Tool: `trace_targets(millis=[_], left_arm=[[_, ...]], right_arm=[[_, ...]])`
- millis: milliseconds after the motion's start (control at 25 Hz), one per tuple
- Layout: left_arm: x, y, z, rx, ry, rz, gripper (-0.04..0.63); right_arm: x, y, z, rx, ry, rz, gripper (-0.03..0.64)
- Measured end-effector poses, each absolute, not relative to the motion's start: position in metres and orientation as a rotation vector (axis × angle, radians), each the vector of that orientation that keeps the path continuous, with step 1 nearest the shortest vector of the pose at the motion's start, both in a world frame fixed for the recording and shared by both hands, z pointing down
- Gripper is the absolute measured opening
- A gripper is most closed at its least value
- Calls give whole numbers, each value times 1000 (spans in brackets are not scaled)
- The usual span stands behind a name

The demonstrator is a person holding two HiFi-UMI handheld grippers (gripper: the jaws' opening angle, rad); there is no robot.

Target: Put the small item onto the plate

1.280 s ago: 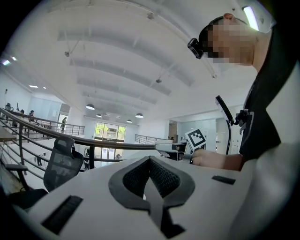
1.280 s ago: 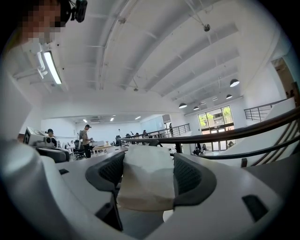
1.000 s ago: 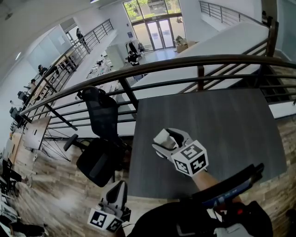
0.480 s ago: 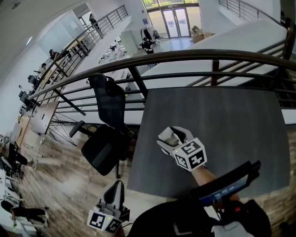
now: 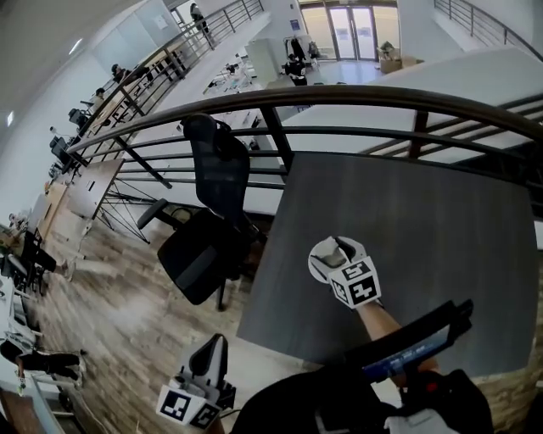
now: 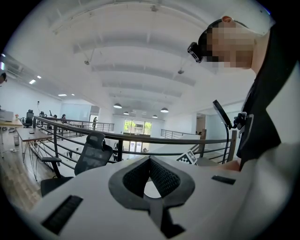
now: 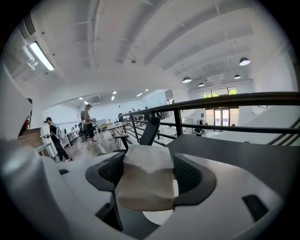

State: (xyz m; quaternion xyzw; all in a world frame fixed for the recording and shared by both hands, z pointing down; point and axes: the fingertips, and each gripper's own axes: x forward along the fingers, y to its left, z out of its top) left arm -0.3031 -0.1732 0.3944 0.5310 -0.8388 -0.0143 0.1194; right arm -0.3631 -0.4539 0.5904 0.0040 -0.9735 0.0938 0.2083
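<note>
My right gripper (image 5: 336, 252) squeezes small item (image 7: 146, 180), pale lumpy block, tight between jaws. Hangs over dark table (image 5: 424, 212). My left gripper (image 6: 150, 161) low by my side, jaws together, nothing in them. No plate in any view. Item not on plate. Left to do: find plate, set item on it, let go.

distant people (image 5: 198, 12), too small
</note>
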Motion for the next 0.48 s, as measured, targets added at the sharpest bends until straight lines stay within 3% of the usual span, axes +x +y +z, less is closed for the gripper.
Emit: trace_targets(millis=[480], left_arm=[[-303,-166,407,1530,-2446,8,3]], right_arm=[[-383,-466,700,29,-2513,255,331]])
